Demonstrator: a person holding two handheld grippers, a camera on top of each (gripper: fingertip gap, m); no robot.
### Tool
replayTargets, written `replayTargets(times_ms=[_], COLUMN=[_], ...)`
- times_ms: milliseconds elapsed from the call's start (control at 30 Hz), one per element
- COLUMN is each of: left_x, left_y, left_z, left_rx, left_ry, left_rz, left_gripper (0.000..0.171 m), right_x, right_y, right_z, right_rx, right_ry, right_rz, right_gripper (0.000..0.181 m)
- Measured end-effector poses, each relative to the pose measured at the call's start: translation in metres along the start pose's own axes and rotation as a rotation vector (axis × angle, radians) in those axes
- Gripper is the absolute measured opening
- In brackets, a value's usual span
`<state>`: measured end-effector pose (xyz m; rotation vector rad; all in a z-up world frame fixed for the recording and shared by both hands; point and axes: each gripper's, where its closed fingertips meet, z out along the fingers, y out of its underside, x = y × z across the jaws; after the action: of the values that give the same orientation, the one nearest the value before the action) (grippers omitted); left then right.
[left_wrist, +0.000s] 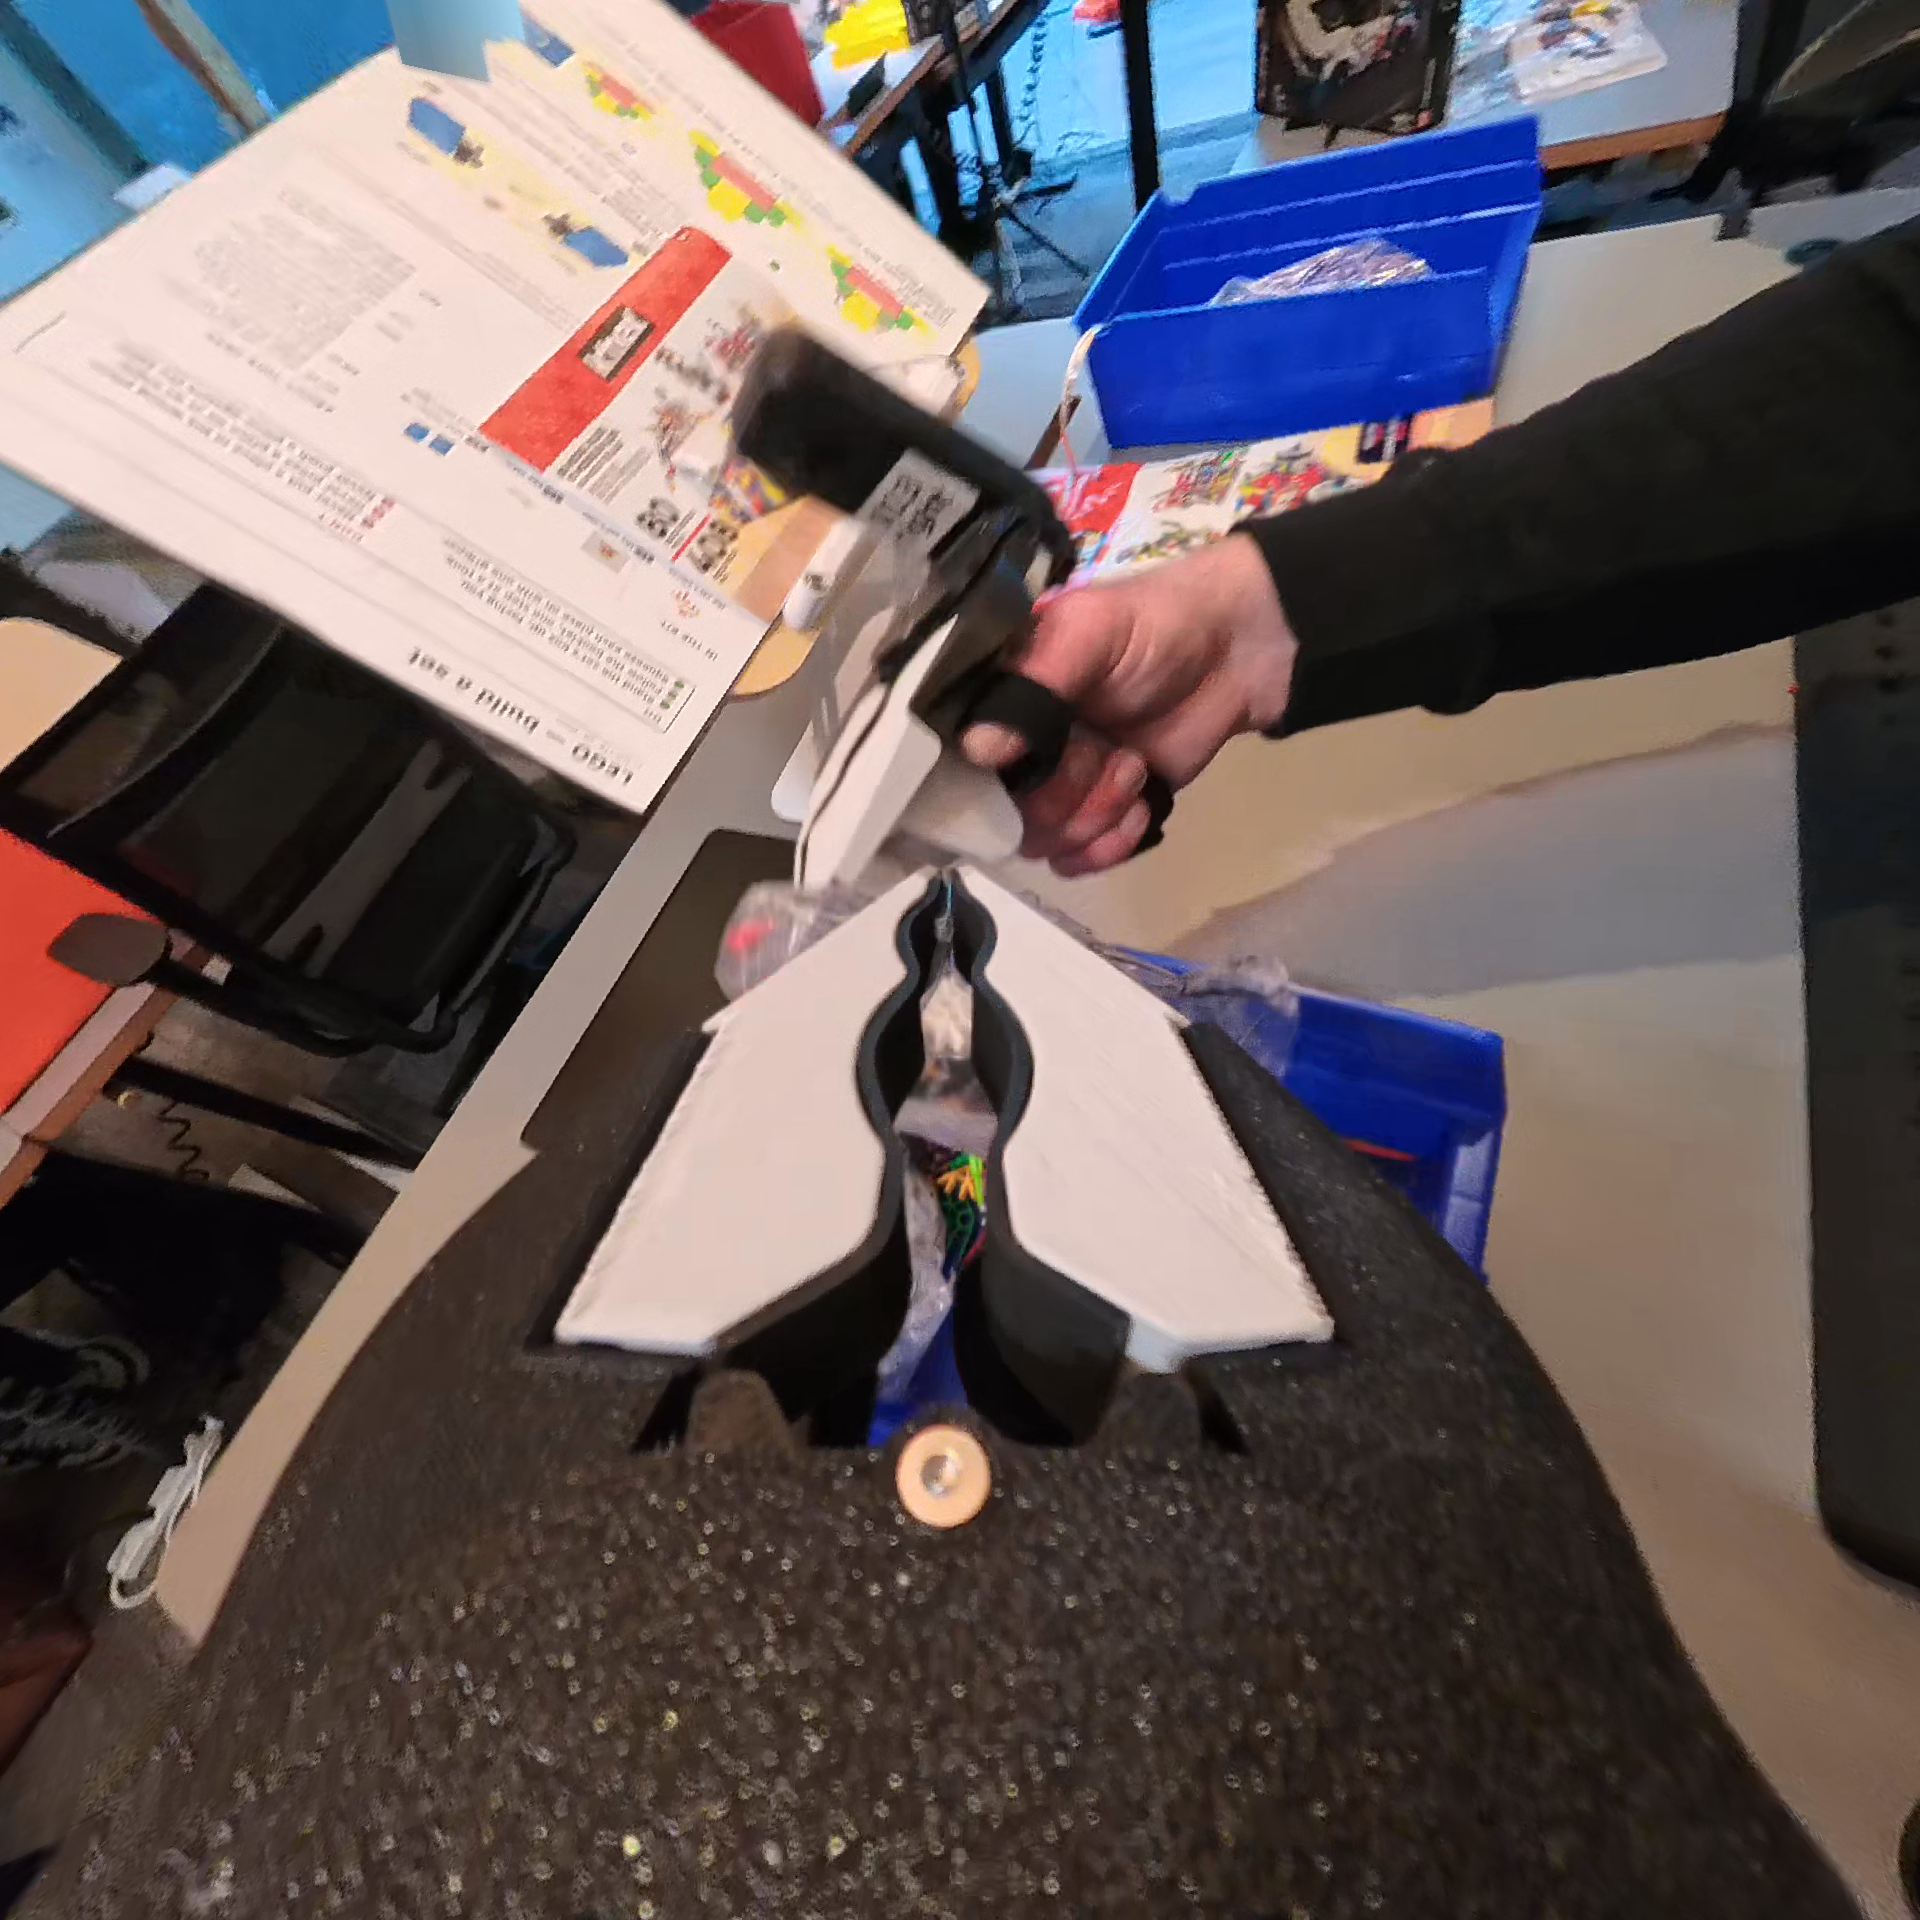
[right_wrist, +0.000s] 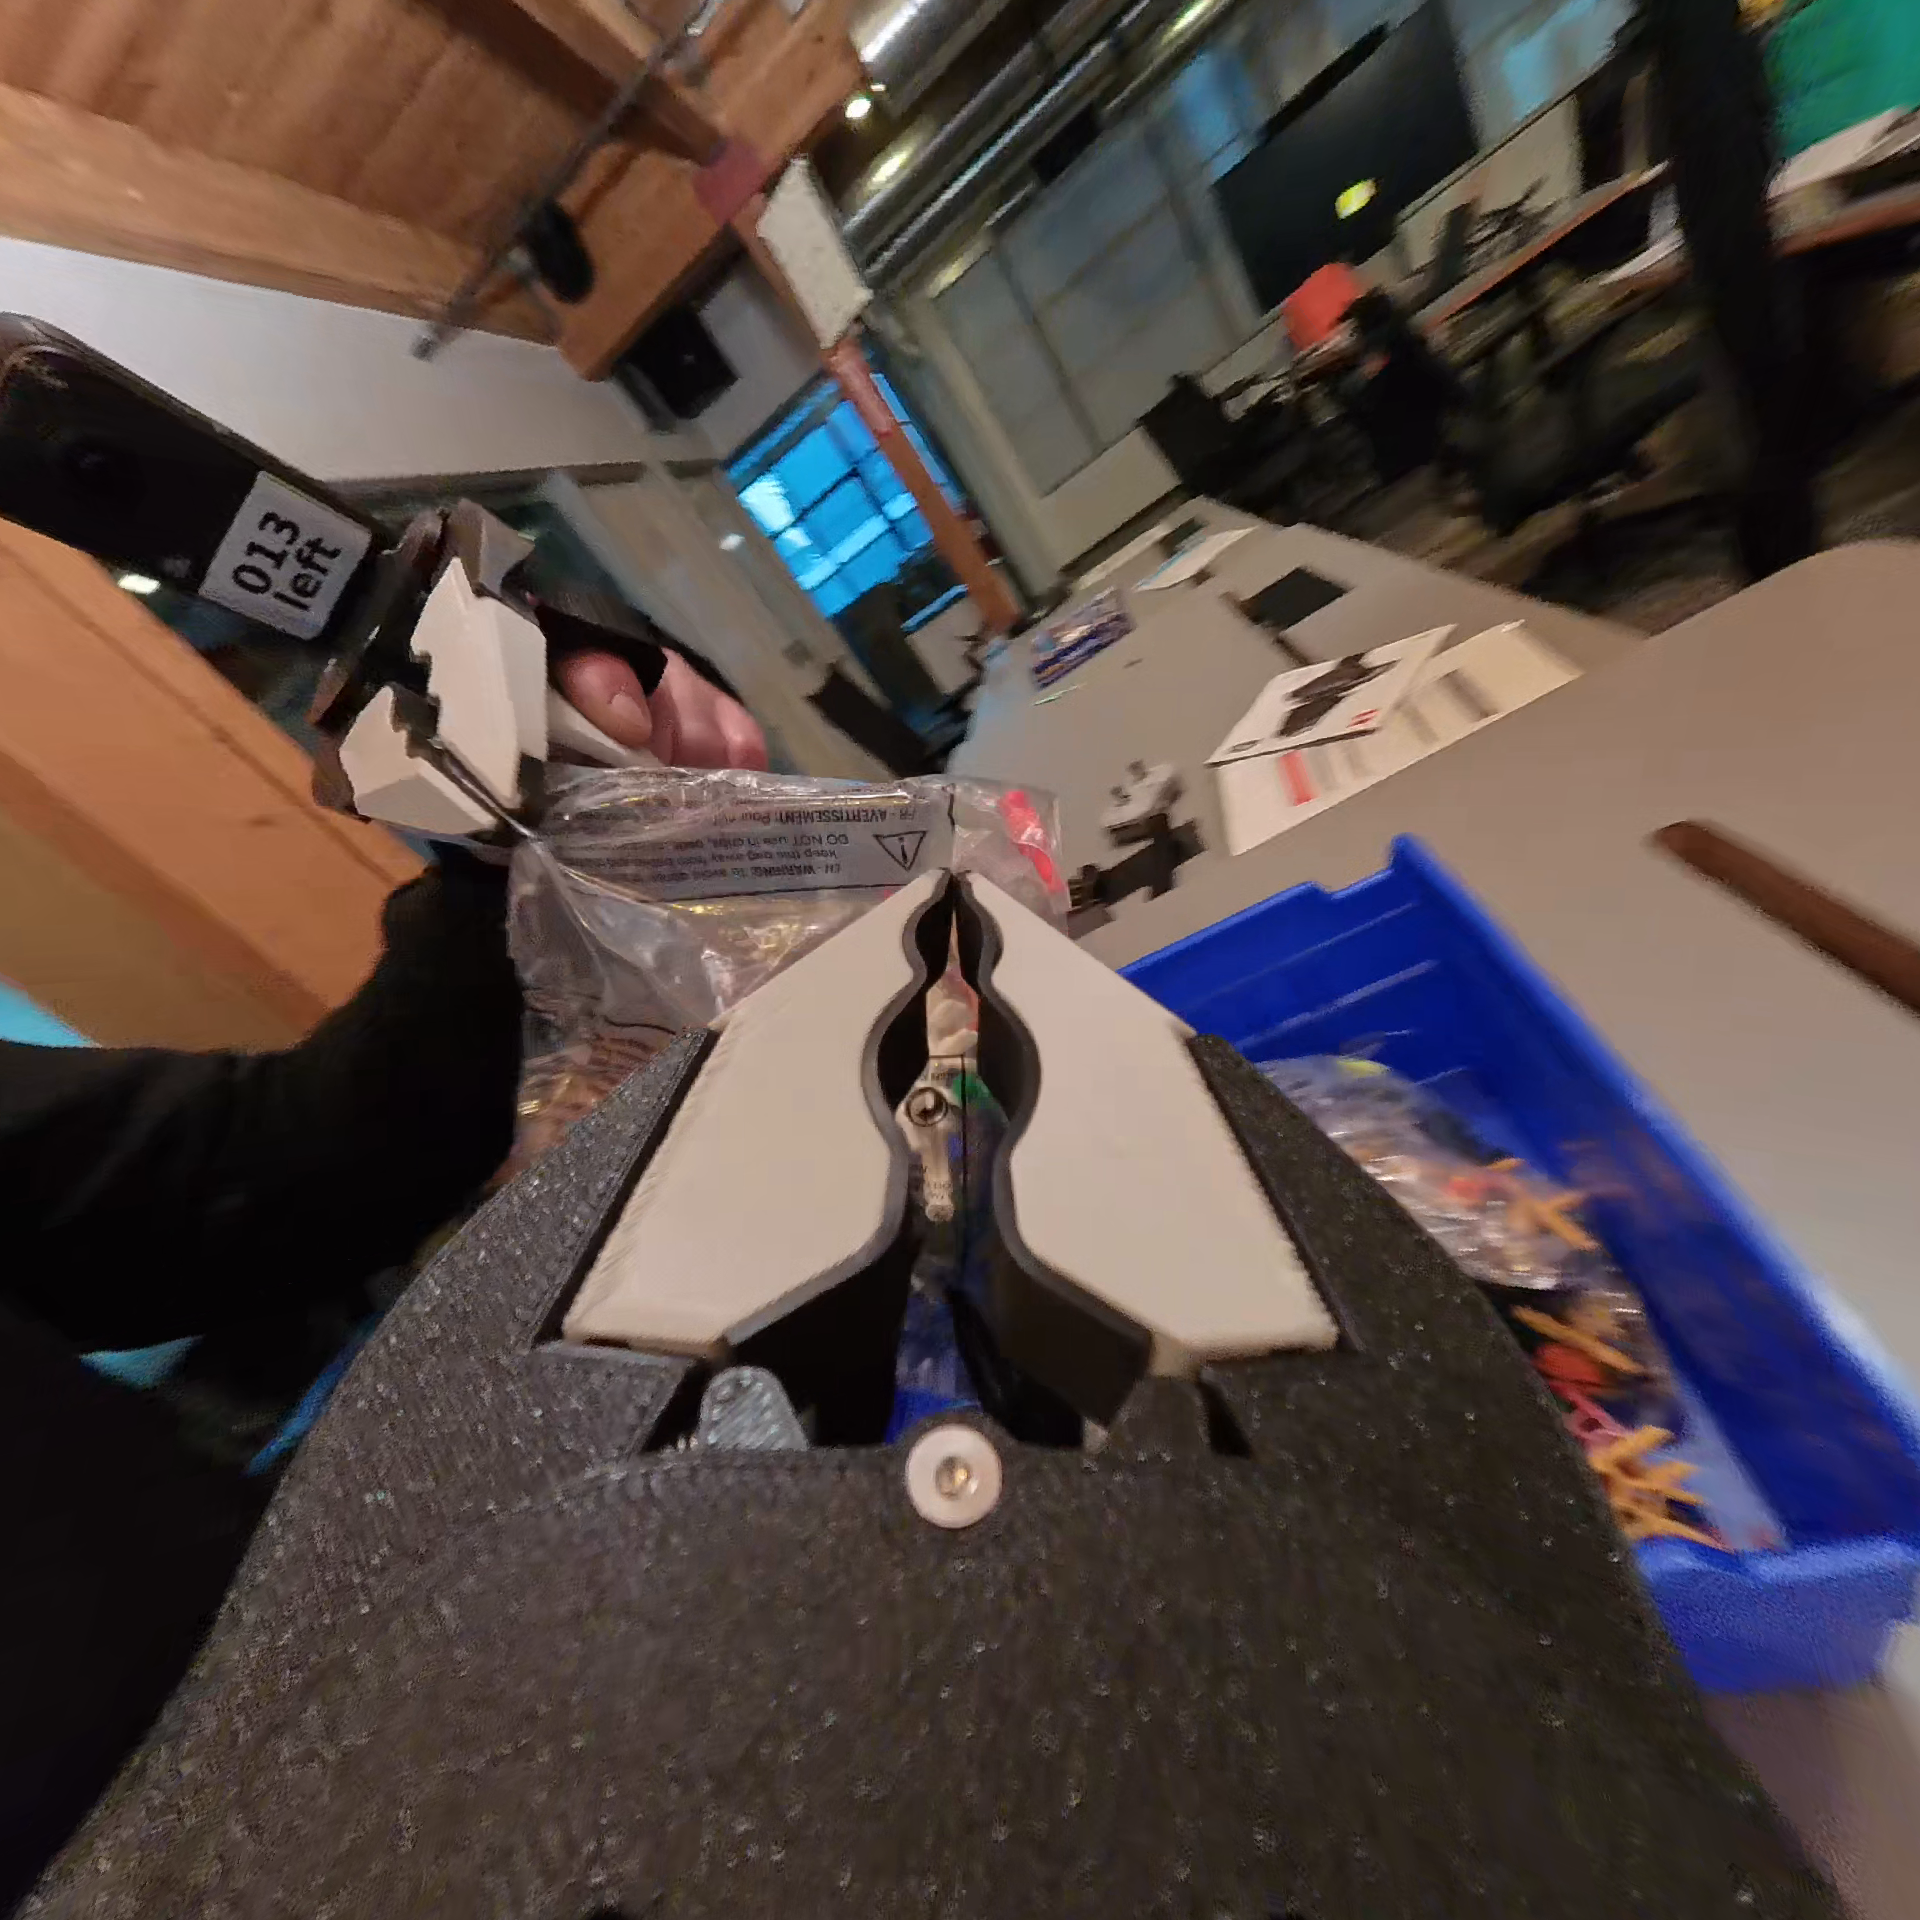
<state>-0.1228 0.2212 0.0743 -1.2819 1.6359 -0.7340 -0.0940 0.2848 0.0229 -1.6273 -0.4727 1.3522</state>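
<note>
A clear plastic bag of small coloured pieces, with a grey printed strip along its top, hangs between my two grippers above a blue bin. My right gripper is shut on the bag's top edge near the strip's right end. My left gripper shows at the left of the right wrist view, shut on the bag's top left corner. In the left wrist view my left gripper is shut with the bag's film pinched between its tips. The right gripper, held by a hand, meets the bag just beyond.
The blue bin under the bag holds more bags of coloured pieces. A second blue bin stands at the back of the grey table. Printed sheets, colourful booklets and a black chair are at the left. The gap from one gripper's tips to the other's is roughly 9 centimeters.
</note>
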Motion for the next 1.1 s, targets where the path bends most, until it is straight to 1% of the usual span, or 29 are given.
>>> replayTargets(times_ms=[67, 167, 267, 333, 400, 500, 567, 633, 667, 700, 733, 767, 800, 900, 967, 1033, 1100], left_x=[-0.005, -0.007, -0.001, 0.001, 0.002, 0.003, 0.009, 0.019, 0.022, 0.024, 0.023, 0.021, 0.019, 0.016, 0.013, 0.011, 0.005], left_y=[0.015, 0.037, 0.059, 0.077, 0.090, 0.093, 0.088, 0.094, 0.103, 0.111, 0.116, 0.119, 0.119, 0.112, 0.101, 0.092, 0.084], left_z=[-0.004, -0.009, -0.012, -0.013, -0.014, -0.012, 0.000, 0.019, 0.027, 0.031, 0.033, 0.032, 0.030, 0.021, 0.014, 0.007, 0.002], left_rx=[-0.018, -0.022, -0.030, -0.064, -0.080, -0.088, -0.107, -0.191, -0.259, -0.304, -0.321, -0.318, -0.305, -0.254, -0.205, -0.173, -0.145], left_ry=[-0.024, -0.063, -0.083, -0.105, -0.124, -0.150, -0.128, -0.093, -0.091, -0.095, -0.107, -0.114, -0.126, -0.145, -0.151, -0.154, -0.171], left_rz=[-0.032, -0.089, -0.153, -0.209, -0.274, -0.314, -0.322, -0.303, -0.290, -0.277, -0.283, -0.299, -0.307, -0.299, -0.285, -0.278, -0.280], left_gripper=[0.000, 0.000, 0.002, 0.014, 0.035, 0.058, 0.061, 0.058, 0.049, 0.029, 0.019, 0.004, 0.000, 0.000, 0.000, 0.000, 0.000], right_x=[0.001, -0.007, -0.012, -0.011, -0.008, -0.013, -0.024, -0.034, -0.037, -0.038, -0.038, -0.037, -0.037, -0.038, -0.030, -0.018, -0.005], right_y=[-0.010, -0.021, -0.016, -0.003, 0.016, 0.042, 0.051, 0.057, 0.062, 0.068, 0.074, 0.077, 0.075, 0.059, 0.052, 0.057, 0.070], right_z=[-0.003, -0.006, -0.005, -0.003, 0.002, 0.008, 0.014, 0.020, 0.023, 0.024, 0.025, 0.023, 0.020, 0.002, -0.013, -0.026, -0.037], right_rx=[0.014, 0.033, 0.001, -0.051, -0.110, -0.199, -0.225, -0.249, -0.269, -0.296, -0.326, -0.345, -0.337, -0.276, -0.274, -0.331, -0.410], right_ry=[0.079, 0.170, 0.252, 0.300, 0.324, 0.341, 0.326, 0.308, 0.296, 0.284, 0.275, 0.273, 0.273, 0.260, 0.270, 0.269, 0.266], right_rz=[-0.099, -0.277, -0.433, -0.520, -0.569, -0.673, -0.709, -0.738, -0.743, -0.733, -0.713, -0.696, -0.687, -0.611, -0.575, -0.520, -0.509], right_gripper=[0.000, 0.000, 0.000, 0.000, 0.000, 0.000, 0.000, 0.000, 0.000, 0.000, 0.000, 0.000, 0.002, 0.023, 0.037, 0.054, 0.056])
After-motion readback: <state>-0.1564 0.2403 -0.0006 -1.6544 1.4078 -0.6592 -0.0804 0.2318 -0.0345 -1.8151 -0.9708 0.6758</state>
